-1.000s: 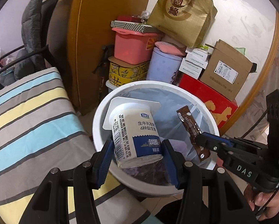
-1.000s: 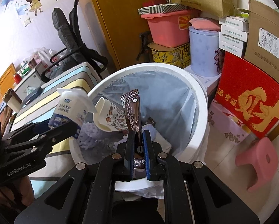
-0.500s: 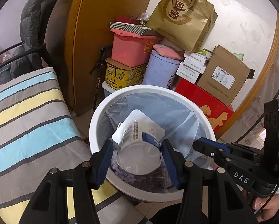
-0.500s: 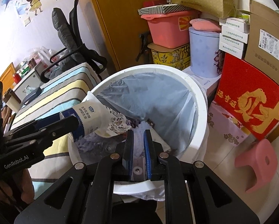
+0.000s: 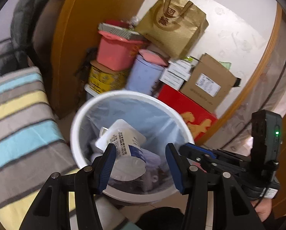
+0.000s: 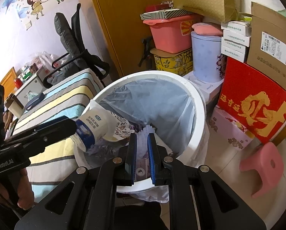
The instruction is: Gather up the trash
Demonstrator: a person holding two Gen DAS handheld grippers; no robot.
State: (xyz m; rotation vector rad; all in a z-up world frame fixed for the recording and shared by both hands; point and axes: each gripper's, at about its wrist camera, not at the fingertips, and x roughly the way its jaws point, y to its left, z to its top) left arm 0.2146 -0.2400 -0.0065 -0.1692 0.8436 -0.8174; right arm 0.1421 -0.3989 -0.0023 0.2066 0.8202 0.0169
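A white bin [image 5: 73, 134] [image 6: 198, 103] with a clear liner stands on the floor under both grippers. A white and blue yogurt cup [image 5: 123, 143] [image 6: 97, 124] lies tipped mouth-down inside it. The cup's base leans on one pad of my left gripper [image 5: 140, 147], and a clear gap separates it from the other pad. The left gripper is open. My right gripper [image 6: 142, 135] hangs over the bin's near rim, shut to a thin slit with nothing in it. A patterned paper cup [image 6: 122, 126] and purple-white scraps lie in the bin. The brown wrapper is out of sight.
A striped bed cover [image 5: 18, 115] [image 6: 62, 99] borders the bin on the left. Stacked boxes and tubs crowd behind it, among them a red box [image 6: 254, 105] and a pink tub [image 6: 169, 34]. A pink stool [image 6: 263, 164] stands on the floor at right. A wooden cabinet [image 6: 123, 19] rises behind.
The right gripper let go of the brown wrapper, which dropped out of sight into the bin. The left gripper tipped the yogurt cup forward and down; the cup has come off one pad.
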